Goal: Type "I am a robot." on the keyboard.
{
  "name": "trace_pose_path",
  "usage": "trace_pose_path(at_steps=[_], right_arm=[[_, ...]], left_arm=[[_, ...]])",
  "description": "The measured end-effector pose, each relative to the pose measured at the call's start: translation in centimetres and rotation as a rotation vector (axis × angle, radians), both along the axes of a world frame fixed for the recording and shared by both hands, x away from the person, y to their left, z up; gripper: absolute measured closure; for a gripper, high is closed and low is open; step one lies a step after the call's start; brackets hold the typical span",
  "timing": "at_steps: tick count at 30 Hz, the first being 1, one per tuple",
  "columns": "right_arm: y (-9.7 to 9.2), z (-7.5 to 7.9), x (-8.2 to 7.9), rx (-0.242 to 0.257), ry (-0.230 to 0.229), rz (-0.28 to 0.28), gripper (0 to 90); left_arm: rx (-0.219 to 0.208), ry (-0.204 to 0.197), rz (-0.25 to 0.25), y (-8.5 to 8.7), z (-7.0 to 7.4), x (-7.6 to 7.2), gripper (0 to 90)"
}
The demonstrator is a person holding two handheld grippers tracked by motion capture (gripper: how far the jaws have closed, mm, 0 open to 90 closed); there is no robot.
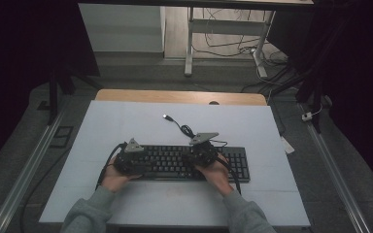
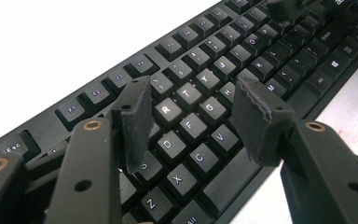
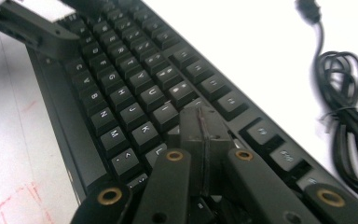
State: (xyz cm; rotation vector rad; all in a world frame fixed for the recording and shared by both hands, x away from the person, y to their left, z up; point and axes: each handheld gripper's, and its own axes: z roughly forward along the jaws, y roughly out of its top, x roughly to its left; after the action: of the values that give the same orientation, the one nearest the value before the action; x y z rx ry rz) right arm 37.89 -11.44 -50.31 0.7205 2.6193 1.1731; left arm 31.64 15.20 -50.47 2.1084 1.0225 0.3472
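Black jaws of the right gripper point(image 3: 200, 126) are clenched together with nothing between them, tips over the keyboard point(image 1: 184, 162) near its L and O keys. Farther along the keyboard, the left gripper point(image 2: 196, 119) hovers released above the R, F and G keys. Beyond the keyboard's far edge lies its coiled cable point(image 3: 349, 116) with a USB plug point(image 1: 166, 117), on the white table point(image 1: 126, 126).
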Motion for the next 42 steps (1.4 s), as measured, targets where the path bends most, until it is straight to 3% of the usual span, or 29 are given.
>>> trace_pose_path(at_steps=[22,27,35,42], right_arm=[[1.8,-1.2,0.7,-0.025,0.024,0.007,89.9],[1.8,-0.8,0.3,-0.022,0.005,0.013,89.8],[0.6,0.2,0.1,0.047,-0.005,-0.003,89.8],[-1.2,0.5,-0.5,0.049,-0.01,-0.016,89.7]], left_arm=[[-0.003,0.001,0.005,0.1,0.0,0.0,46.8],[-0.003,-0.001,0.005,0.2,0.0,0.0,46.8],[-0.009,0.0,0.011,0.3,0.0,0.0,46.8],[-0.006,0.002,0.012,0.3,0.0,0.0,46.5]])
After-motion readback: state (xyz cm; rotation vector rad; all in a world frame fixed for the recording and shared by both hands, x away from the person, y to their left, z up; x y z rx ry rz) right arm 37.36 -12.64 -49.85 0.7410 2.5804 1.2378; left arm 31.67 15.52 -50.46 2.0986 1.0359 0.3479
